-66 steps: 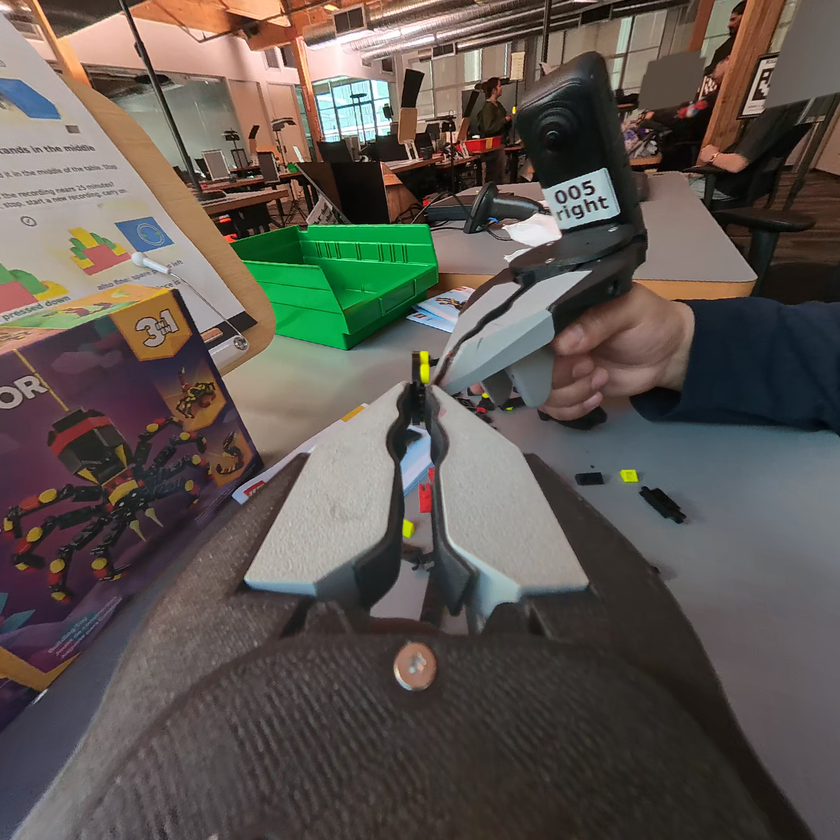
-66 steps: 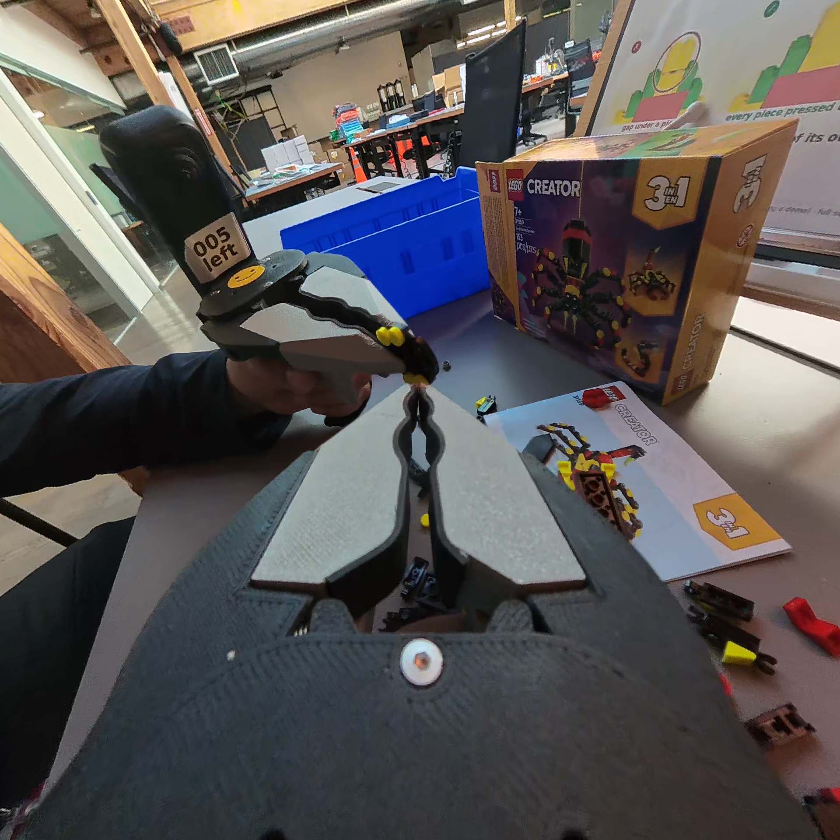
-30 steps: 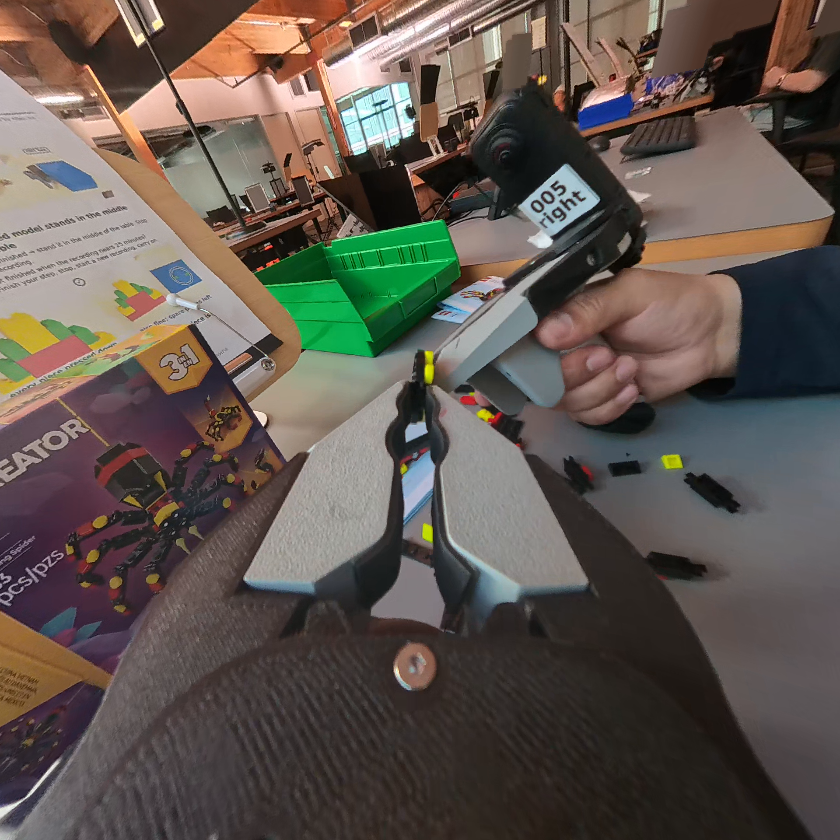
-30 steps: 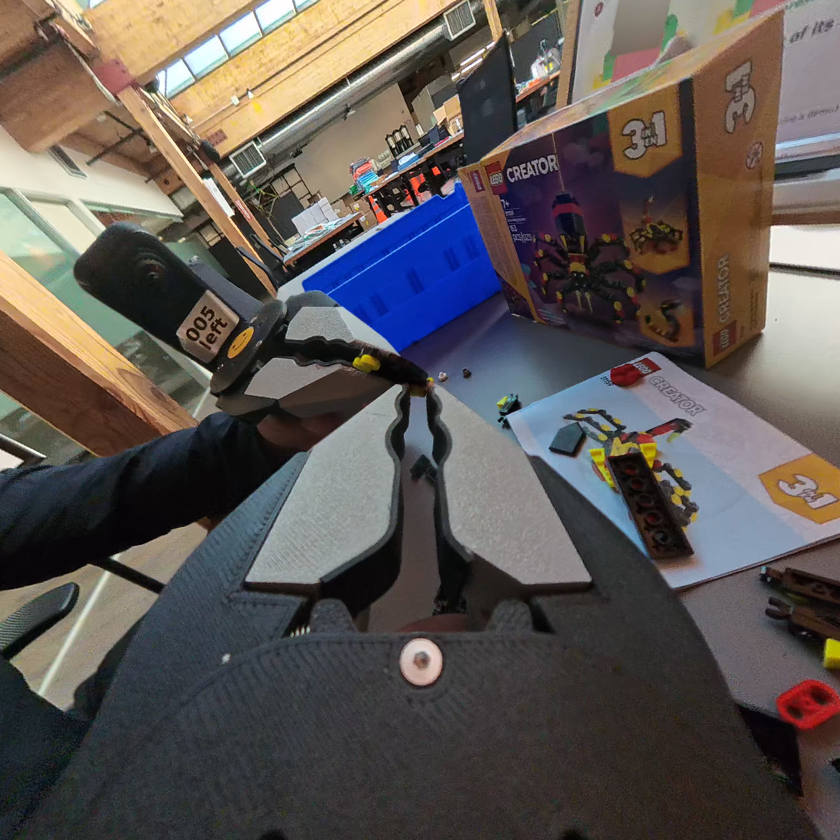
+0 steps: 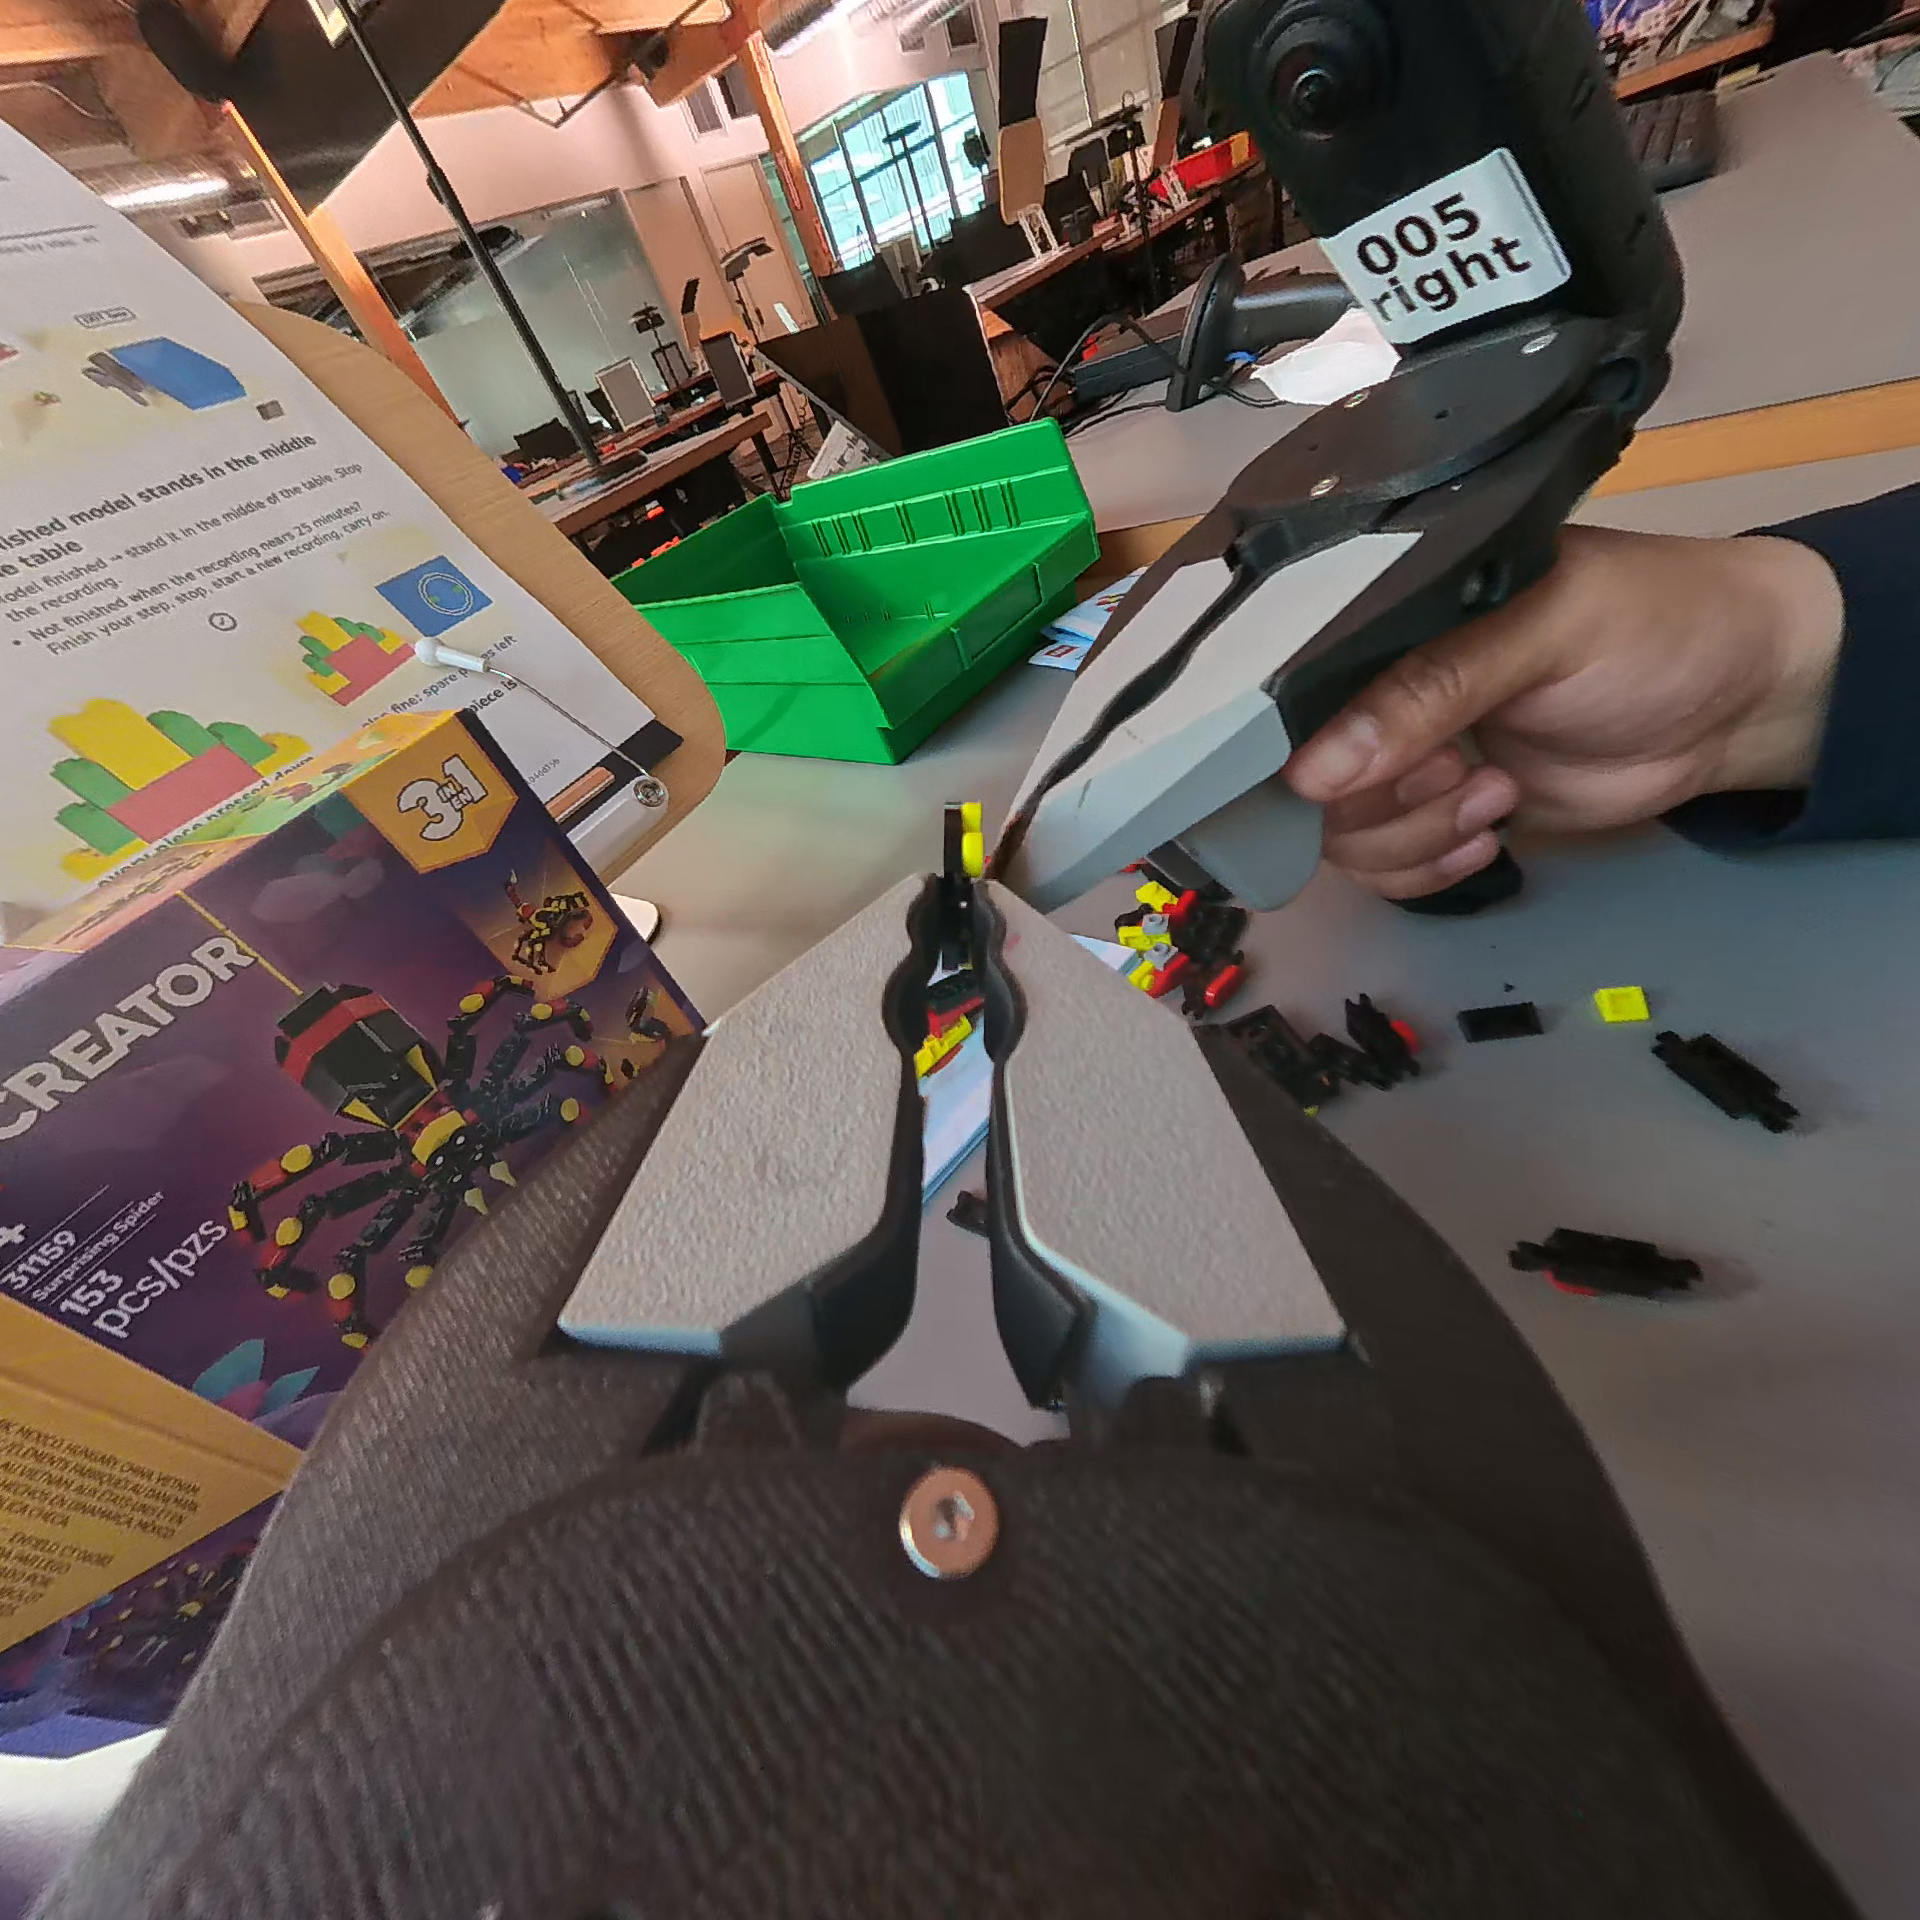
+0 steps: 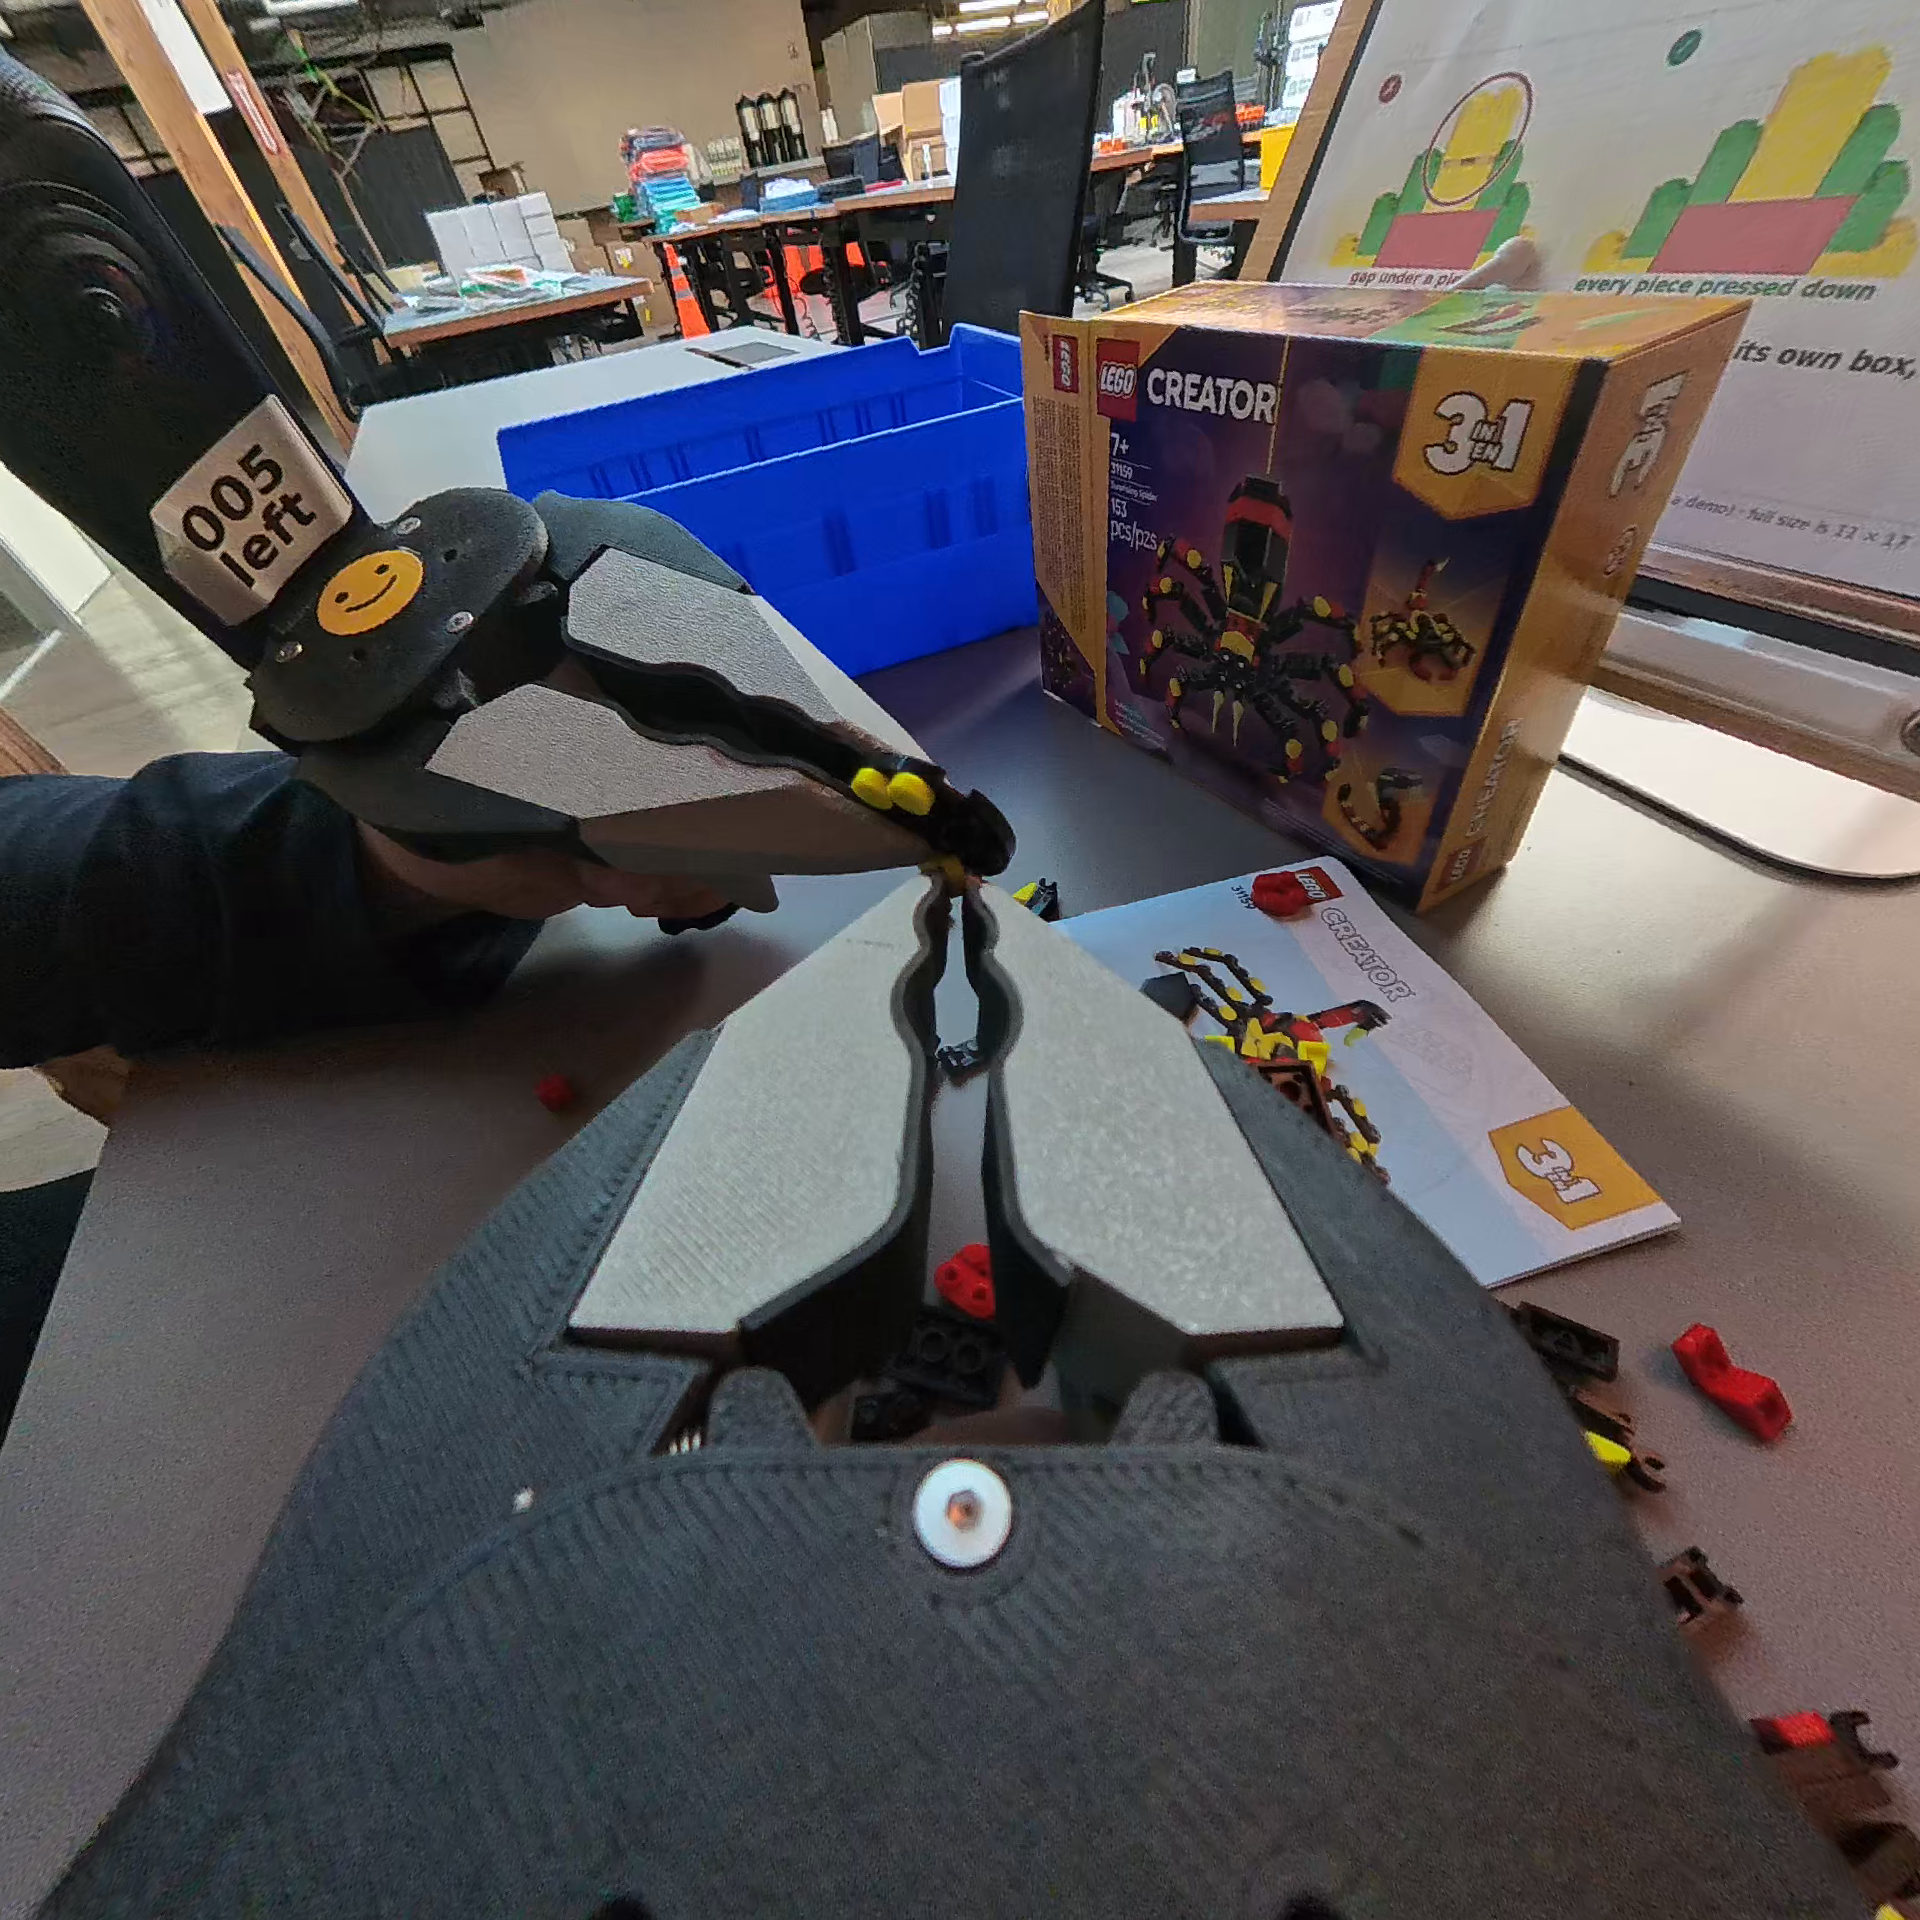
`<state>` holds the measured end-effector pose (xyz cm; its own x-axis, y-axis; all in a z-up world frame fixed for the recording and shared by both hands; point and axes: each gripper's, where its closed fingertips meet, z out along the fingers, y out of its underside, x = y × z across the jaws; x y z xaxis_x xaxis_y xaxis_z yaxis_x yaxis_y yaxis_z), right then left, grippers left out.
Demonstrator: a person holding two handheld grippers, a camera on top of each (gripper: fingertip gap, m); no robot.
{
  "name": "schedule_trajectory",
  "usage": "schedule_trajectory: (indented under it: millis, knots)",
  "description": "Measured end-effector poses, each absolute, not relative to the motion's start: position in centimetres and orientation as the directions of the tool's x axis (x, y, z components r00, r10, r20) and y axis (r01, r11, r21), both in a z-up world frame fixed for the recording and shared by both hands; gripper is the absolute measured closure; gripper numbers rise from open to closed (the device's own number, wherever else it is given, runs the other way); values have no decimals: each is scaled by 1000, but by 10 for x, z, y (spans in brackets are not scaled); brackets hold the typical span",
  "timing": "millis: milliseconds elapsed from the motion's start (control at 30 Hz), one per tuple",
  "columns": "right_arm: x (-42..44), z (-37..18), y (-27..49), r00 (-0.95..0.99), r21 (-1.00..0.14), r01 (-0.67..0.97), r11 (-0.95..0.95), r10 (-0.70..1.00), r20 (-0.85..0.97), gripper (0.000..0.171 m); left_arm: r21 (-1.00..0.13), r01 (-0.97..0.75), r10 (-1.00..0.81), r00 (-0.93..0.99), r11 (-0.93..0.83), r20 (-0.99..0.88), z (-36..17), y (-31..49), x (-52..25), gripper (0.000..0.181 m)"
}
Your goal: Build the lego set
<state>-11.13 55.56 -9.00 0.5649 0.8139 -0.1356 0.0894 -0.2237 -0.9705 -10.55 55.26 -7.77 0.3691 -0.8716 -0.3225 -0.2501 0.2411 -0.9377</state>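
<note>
Left tool [image 5: 954, 896] pinches a knobbly black-and-yellow lego piece [image 5: 964, 844]; right tool [image 6: 948, 902] pressed together, meeting it.

Small black-and-yellow lego piece [image 5: 961, 852] upright at tong tips; loose black, red, yellow pieces [image 5: 1299, 1029] scattered on table.

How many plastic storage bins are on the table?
2. A green bin sits behind the right gripper; a blue bin stands left of the Lego box. Others may be out of view.
</note>
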Motion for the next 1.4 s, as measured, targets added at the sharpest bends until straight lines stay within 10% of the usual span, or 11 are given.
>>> schedule_trajectory:
  millis: [1200,1400]
  knots:
    - [-110,-92,558,596,-973,126,-194,799,-82,171,-935,-256,-827,446,246,-341,-73,564,-111,179]
    - [-106,-86,560,605,-978,95,-188,790,-93,171,-998,-36,-856,514,42,-54,-52,584,-135,179]
